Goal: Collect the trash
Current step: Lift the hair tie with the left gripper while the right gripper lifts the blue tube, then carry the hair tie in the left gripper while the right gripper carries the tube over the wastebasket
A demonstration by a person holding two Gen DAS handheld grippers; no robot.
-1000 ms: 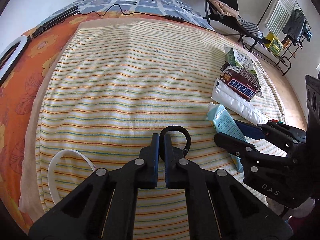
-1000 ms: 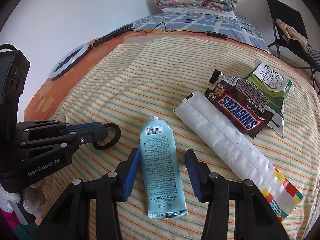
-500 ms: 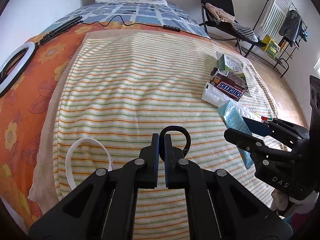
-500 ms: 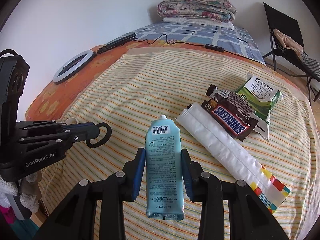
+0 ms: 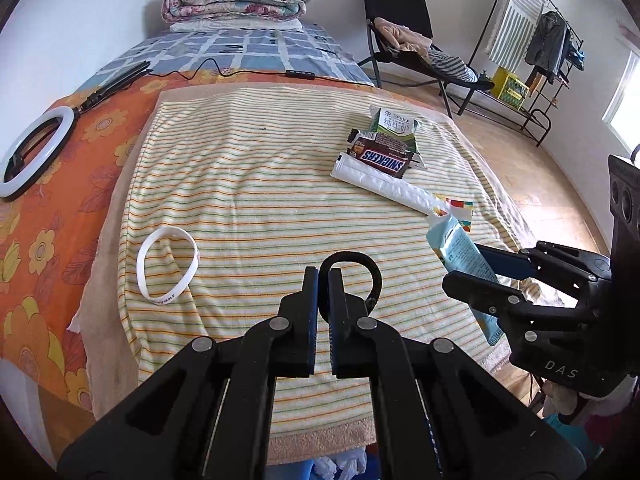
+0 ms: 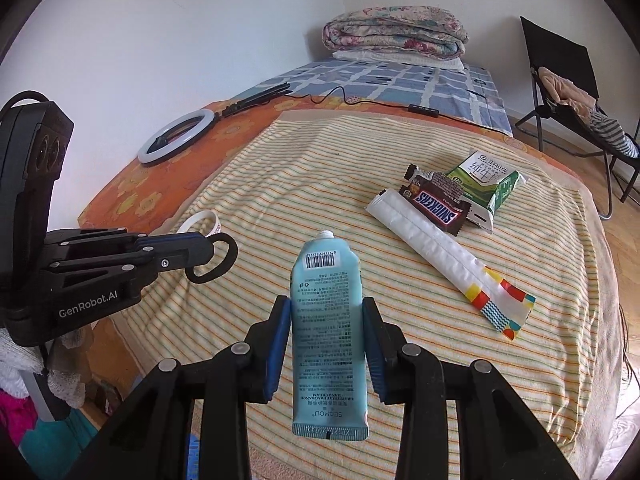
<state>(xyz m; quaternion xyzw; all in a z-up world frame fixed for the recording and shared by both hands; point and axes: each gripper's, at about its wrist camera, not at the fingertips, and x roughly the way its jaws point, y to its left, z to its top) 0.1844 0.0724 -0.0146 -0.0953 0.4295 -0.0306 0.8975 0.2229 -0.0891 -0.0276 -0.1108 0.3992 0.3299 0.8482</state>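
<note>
My right gripper (image 6: 326,322) is shut on a light blue hand-cream tube (image 6: 326,320) and holds it in the air above the striped towel (image 6: 320,168); the tube also shows in the left wrist view (image 5: 460,256). My left gripper (image 5: 323,280) is shut on a black ring-shaped loop (image 5: 356,264), also seen from the right wrist (image 6: 214,260). On the towel lie a Snickers wrapper (image 6: 438,206), a green and white packet (image 6: 486,180) and a long white wrapper (image 6: 432,246).
A white wristband (image 5: 166,266) lies on the towel's left part. A ring light (image 5: 34,152) and its cable rest on the orange sheet. A folded quilt (image 5: 236,2) is at the bed's far end. A black chair (image 5: 404,48) and a clothes rack (image 5: 532,56) stand right.
My right gripper closed on the blue tube and lifted it off the towel. Both grippers have drawn back and up from the bed; the left stays shut on the black loop.
</note>
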